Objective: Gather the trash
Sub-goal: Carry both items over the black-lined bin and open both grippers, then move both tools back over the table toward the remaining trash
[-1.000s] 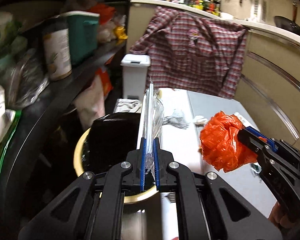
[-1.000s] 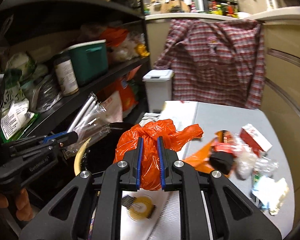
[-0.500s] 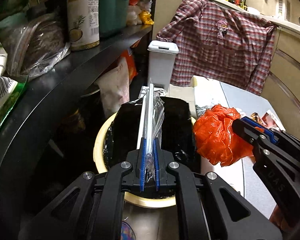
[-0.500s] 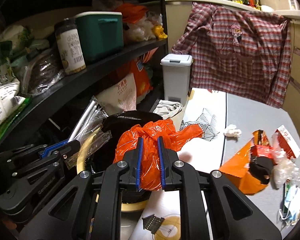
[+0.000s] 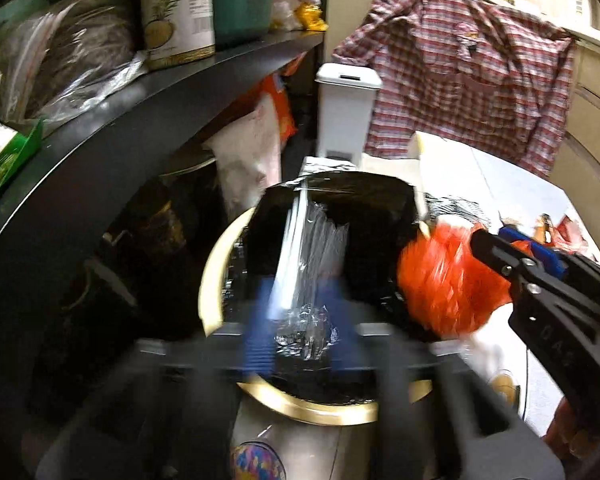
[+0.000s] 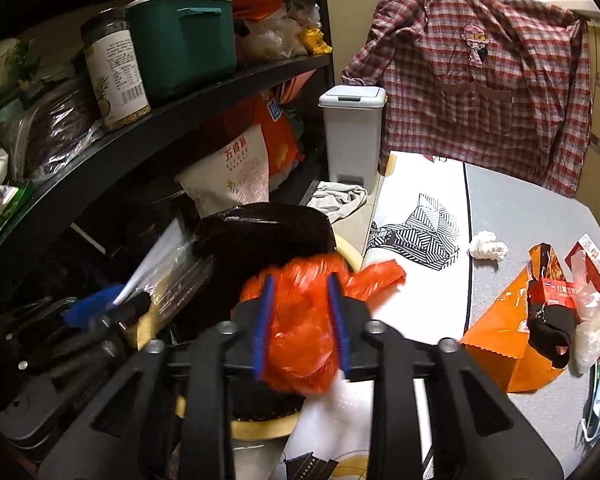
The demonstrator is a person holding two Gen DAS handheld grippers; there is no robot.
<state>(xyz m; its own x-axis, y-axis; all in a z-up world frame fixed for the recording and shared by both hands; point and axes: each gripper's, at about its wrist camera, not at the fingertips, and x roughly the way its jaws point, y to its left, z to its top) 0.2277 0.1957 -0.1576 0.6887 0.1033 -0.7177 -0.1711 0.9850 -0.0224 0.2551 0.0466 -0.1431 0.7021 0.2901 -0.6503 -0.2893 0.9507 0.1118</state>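
We open both grippers over the black-lined round bin (image 5: 220,280); left gripper (image 5: 300,320) frees the clear plastic wrapper (image 5: 308,264); right gripper (image 6: 300,320) loosens on the crumpled orange plastic bag (image 6: 300,336), which sits at the rim and may fall outside.

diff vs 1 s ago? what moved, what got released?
Both grippers came down over the bin with the black liner. The left gripper jaws are opening, and the clear plastic wrapper sits loose between them above the liner. The right gripper jaws are opening around the orange bag. Unchanged: trash on the table, the plaid shirt, the shelf.
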